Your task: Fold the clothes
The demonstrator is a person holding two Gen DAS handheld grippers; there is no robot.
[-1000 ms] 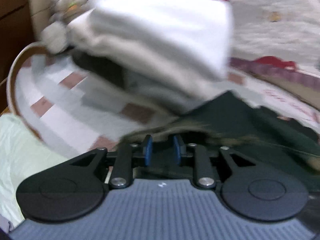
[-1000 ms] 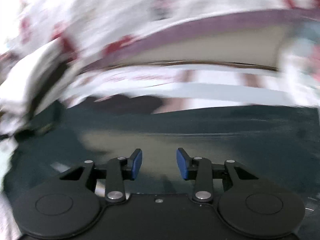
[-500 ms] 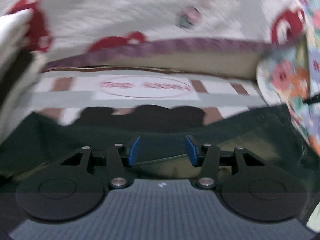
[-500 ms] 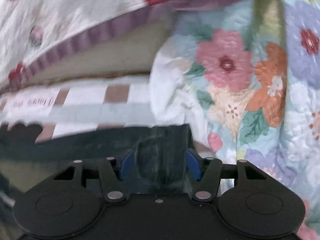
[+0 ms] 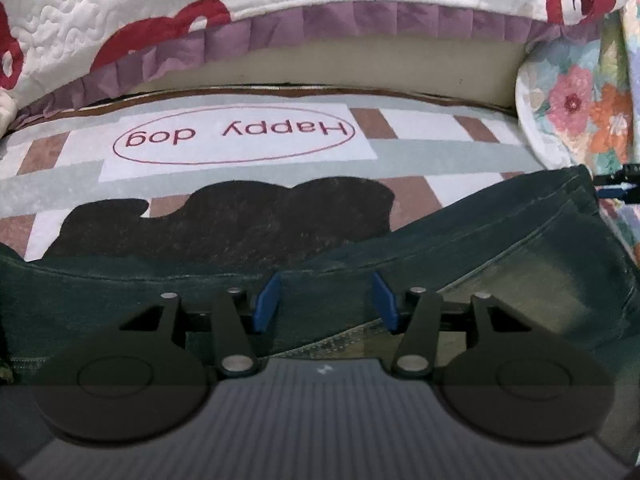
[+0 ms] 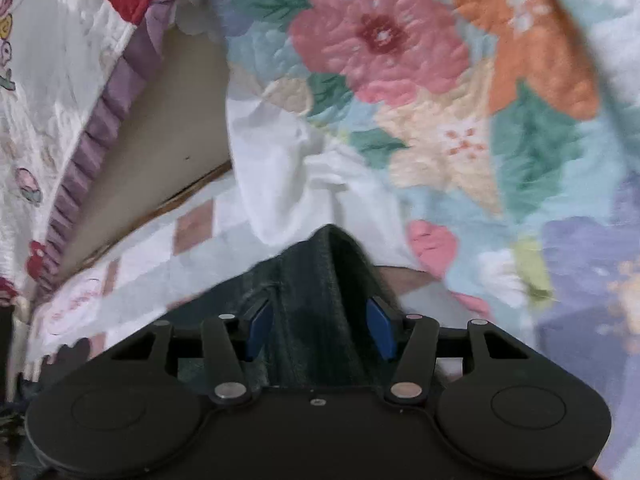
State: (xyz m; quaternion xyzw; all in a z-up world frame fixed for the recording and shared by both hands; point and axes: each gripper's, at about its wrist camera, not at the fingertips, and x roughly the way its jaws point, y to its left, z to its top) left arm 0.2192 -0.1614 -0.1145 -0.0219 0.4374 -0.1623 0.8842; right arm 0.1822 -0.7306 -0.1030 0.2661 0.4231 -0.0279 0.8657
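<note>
Since half a second ago both views have sharpened, and the right tongs (image 6: pixel 318 326) have tilted, so the flowered quilt now fills most of their view. Their blue pads (image 6: pixel 378 332) stand wide apart, with a raised fold of the dark green garment (image 6: pixel 320 300) standing between them; whether the pads press the cloth cannot be told, since gaps show on either side of the fold. The fold rises to a peak just ahead of the pads.

Left tongs (image 5: pixel 326 300) are likewise spread apart, their blue pads (image 5: pixel 267 304) resting over the same dark green garment (image 5: pixel 500 264), which lies flat across the near part of the view. Its seamed edge runs diagonally up to the right, where the tip of the other tongs shows at the frame's edge.

Beyond the garment lies a checked floor mat in grey, white and brown (image 5: pixel 440 148), printed with a black dog silhouette (image 5: pixel 240 220) and a red oval reading "Happy dog" (image 5: pixel 234 136). Behind the mat hangs a white quilted bedspread with red motifs and a purple frill (image 5: pixel 280 28). At the right hangs a quilt with pink and orange flowers (image 6: pixel 460 92).
</note>
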